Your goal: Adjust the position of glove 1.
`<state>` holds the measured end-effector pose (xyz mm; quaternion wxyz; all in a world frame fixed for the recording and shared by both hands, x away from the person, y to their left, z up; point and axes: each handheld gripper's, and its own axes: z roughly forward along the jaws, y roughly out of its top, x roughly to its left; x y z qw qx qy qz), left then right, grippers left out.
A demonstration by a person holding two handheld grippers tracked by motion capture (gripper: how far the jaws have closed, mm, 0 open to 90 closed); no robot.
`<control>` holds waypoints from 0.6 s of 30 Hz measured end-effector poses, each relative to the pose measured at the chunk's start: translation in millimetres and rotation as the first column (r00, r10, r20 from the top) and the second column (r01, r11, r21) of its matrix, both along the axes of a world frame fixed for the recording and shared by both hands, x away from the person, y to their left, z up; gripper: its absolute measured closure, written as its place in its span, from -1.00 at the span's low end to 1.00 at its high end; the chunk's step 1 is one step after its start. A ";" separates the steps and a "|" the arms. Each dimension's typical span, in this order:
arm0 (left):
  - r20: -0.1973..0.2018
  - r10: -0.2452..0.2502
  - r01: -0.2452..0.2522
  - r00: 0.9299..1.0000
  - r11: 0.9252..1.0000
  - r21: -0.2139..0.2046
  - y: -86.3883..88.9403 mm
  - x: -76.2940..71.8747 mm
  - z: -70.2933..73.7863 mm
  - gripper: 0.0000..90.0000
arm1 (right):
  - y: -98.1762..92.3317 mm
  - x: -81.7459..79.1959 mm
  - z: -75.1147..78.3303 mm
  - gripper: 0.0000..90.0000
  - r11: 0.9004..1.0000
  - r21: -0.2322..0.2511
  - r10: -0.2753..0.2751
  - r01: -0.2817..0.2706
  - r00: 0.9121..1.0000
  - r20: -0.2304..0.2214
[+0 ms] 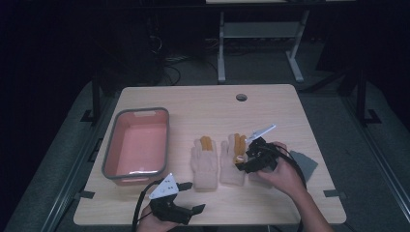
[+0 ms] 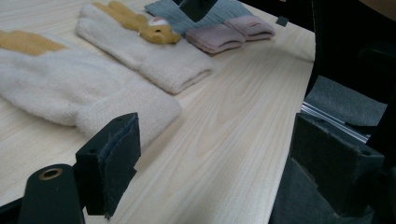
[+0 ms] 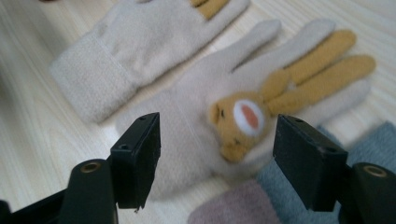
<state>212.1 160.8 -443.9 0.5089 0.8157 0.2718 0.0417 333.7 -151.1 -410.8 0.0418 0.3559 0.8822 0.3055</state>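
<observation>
Two cream gloves with orange fingers lie side by side mid-table, the left glove (image 1: 204,166) and the right glove (image 1: 231,169). The right glove (image 3: 201,116) bears an orange bunny face (image 3: 240,121). My right gripper (image 1: 241,162) hovers over that glove, and its jaws (image 3: 224,154) stand open on either side of the bunny face, gripping nothing. The left glove (image 3: 140,42) lies beyond it. My left gripper (image 1: 193,197) rests near the table's front edge, open and empty (image 2: 219,163), facing the cuffs of the left glove (image 2: 70,88) and the right glove (image 2: 149,56).
A pink bin (image 1: 116,140) with a grey rim stands at the left, nothing in it. A grey knitted item (image 1: 304,162) with pink cuffs (image 2: 224,37) lies to the right of the gloves, under my right hand. A cable hole (image 1: 241,97) sits near the table's far edge.
</observation>
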 end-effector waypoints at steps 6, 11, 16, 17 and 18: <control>0.007 -0.009 0.009 1.000 1.000 0.009 0.7 -0.5 0.2 -0.64 | 10.0 9.6 -3.2 -0.29 1.000 -0.011 -0.008 0.008 1.000 -0.024; 0.003 -0.003 0.003 1.000 1.000 -0.002 -0.4 -0.4 0.3 -0.64 | 18.8 16.7 -14.3 -0.23 0.998 -0.060 -0.007 0.005 0.999 -0.038; 0.001 -0.011 0.011 1.000 1.000 0.002 -0.8 0.8 -1.2 -0.64 | 27.3 22.1 -21.4 -0.12 0.994 -0.106 -0.012 0.008 0.999 -0.037; 0.001 -0.011 0.011 1.000 1.000 0.002 -0.8 0.8 -1.2 -0.64 | 27.3 22.1 -21.4 -0.12 0.994 -0.106 -0.012 0.008 0.999 -0.037; 0.002 -0.013 0.013 1.000 1.000 0.004 -0.8 0.4 -1.0 -0.64 | 29.0 23.8 -23.9 0.02 0.990 -0.140 -0.037 0.034 0.999 -0.023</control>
